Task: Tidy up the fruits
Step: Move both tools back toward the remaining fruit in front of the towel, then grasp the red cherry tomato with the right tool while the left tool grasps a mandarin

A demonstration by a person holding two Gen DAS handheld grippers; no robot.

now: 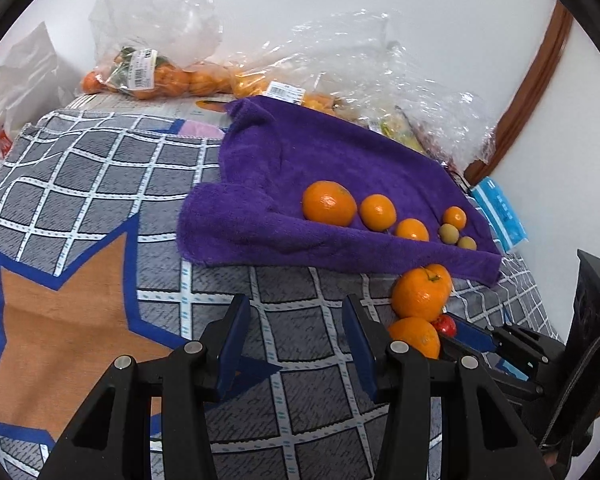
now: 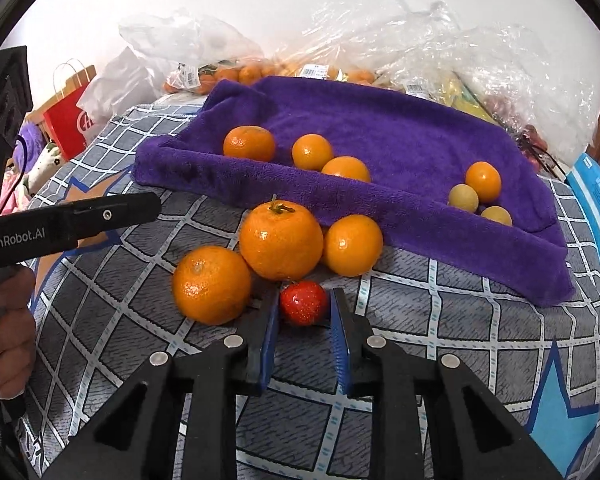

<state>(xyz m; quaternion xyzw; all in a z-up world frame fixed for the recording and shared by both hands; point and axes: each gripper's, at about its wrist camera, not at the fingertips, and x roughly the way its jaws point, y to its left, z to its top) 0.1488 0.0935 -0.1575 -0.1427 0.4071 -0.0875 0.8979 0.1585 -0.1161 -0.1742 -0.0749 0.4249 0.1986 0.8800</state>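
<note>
Left gripper [image 1: 296, 344] spread, empty, over checked blanket [image 1: 100, 168]. Right gripper [image 2: 304, 316] pinching strawberry [image 2: 303, 302], just below loose oranges [image 2: 281, 240], near purple towel [image 2: 380, 128]. We judge it soft, light, easily bruised; we hold sides gently.

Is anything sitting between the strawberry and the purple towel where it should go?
Yes. The right hand-held gripper holds the strawberry, and three oranges on the checked cloth, the biggest in the middle, sit between it and the purple towel.
</note>
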